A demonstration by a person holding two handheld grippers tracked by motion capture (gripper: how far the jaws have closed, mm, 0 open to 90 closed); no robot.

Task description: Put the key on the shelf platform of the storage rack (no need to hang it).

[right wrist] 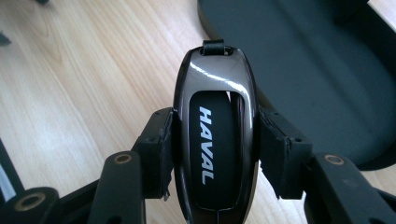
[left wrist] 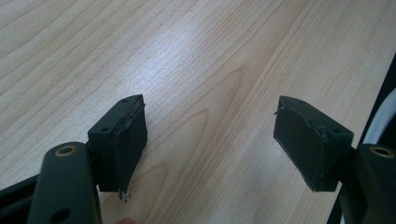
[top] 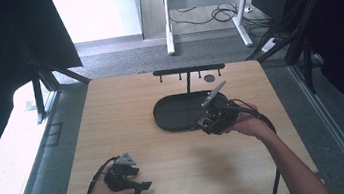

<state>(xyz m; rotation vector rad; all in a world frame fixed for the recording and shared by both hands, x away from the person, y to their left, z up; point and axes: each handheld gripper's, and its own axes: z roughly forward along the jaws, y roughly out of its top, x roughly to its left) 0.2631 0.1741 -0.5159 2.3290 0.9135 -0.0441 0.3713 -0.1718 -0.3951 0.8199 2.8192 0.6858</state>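
Note:
A glossy black car key fob (right wrist: 215, 135) with white "HAVAL" lettering sits upright between the jaws of my right gripper (right wrist: 215, 149), which is shut on its two sides. That gripper (top: 202, 123) hovers at the front right rim of a dark oval tray (top: 174, 113) in the middle of the wooden table (top: 129, 133). The tray (right wrist: 317, 70) spreads just behind the fob in the right gripper view. My left gripper (top: 144, 185) rests low near the table's front left, held by a hand. Its jaws stand wide apart over bare wood (left wrist: 205, 70), so the left gripper (left wrist: 210, 140) is open and holds nothing.
A black rack with small hooks (top: 188, 70) stands at the table's far edge behind the tray. A small dark round disc (top: 209, 78) lies to its right. Beyond the table stand white desk legs (top: 168, 27) and floor cables (top: 222, 13). Dark frame posts flank both sides.

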